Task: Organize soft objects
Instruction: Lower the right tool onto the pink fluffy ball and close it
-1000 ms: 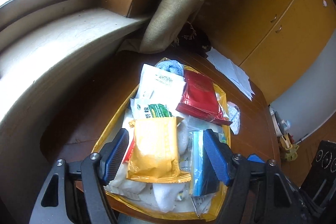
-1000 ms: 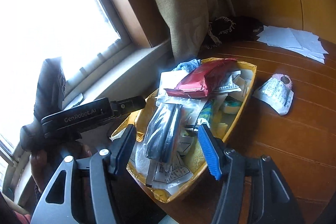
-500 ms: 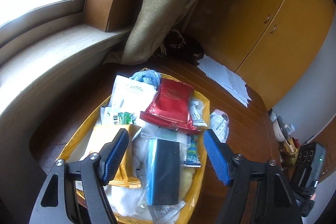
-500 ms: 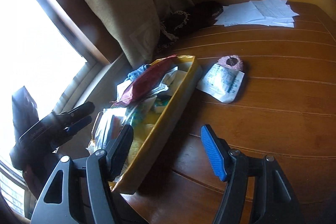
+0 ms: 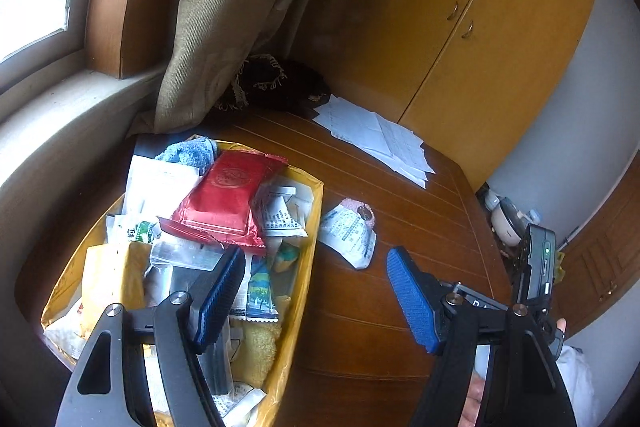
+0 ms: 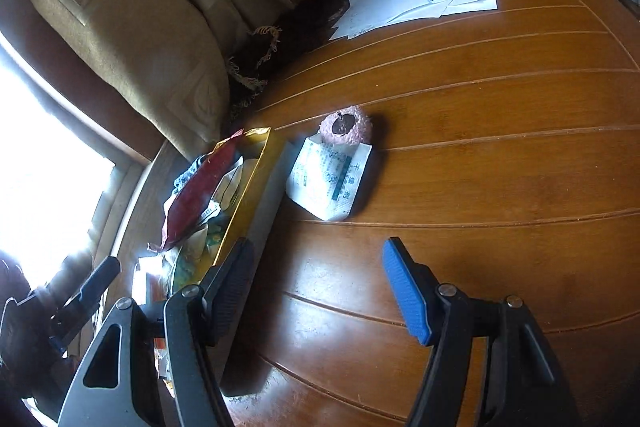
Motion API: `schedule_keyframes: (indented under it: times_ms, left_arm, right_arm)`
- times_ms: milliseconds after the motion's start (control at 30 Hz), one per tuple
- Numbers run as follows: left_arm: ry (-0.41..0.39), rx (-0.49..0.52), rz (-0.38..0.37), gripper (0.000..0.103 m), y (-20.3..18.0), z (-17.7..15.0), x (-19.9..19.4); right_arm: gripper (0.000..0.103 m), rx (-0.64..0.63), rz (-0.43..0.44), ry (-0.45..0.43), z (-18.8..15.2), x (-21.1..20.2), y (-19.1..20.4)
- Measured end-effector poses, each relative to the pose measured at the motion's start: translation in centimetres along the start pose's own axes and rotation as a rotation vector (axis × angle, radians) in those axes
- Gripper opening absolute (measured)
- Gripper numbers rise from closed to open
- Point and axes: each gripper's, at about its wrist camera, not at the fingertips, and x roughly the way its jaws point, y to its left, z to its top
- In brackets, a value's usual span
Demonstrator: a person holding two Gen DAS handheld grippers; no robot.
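Now, both tongs wide apart, empty: left tongs (image 5: 316,301) astride tray (image 5: 308,269) rim, right tongs (image 6: 318,291) over bench (image 6: 500,163). White packet (image 6: 328,181) lies loose beside tray, touching pink puff (image 6: 347,126). Likely pickup step; next: right descends, straddles packet, closes gently.

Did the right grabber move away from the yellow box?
Yes. The right gripper, open, was over the yellow tray a second ago; now it has swung to its right over the bare table, toward the white packet.
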Motion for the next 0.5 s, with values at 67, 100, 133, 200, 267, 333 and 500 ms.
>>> schedule_keyframes:
  times_ms: [67, 100, 133, 200, 267, 333, 500]
  left_arm:
    - [0.004, 0.001, 0.002, 0.077, 0.1, 0.0, 0.2]
    - [0.004, 0.0, 0.004, 0.077, 0.2, 0.0, 0.3]
    - [0.004, -0.004, 0.005, 0.077, 0.4, 0.0, 0.3]
    - [0.008, -0.015, 0.004, 0.077, 0.8, 0.0, 0.3]
    - [0.005, -0.023, 0.001, 0.077, 1.2, -0.1, 0.1]
    - [0.003, -0.027, 0.001, 0.077, 1.6, -0.1, 0.0]
    - [0.01, -0.042, 0.0, 0.077, 2.3, -0.3, -0.2]
  right_arm:
    - [0.066, 0.003, -0.008, 0.008, 0.6, 0.4, -0.1]
    - [0.066, 0.003, -0.013, 0.017, 0.9, 0.8, -0.1]
    - [0.066, 0.006, -0.019, 0.026, 1.2, 1.3, -0.1]
    - [0.066, 0.005, -0.027, 0.041, 1.9, 2.2, -0.1]
    - [0.067, -0.015, -0.037, 0.05, 2.7, 3.1, 0.1]
    - [0.067, -0.027, -0.047, 0.047, 3.9, 3.6, 0.1]
    - [0.067, -0.045, -0.087, 0.054, 8.3, 4.8, -0.9]
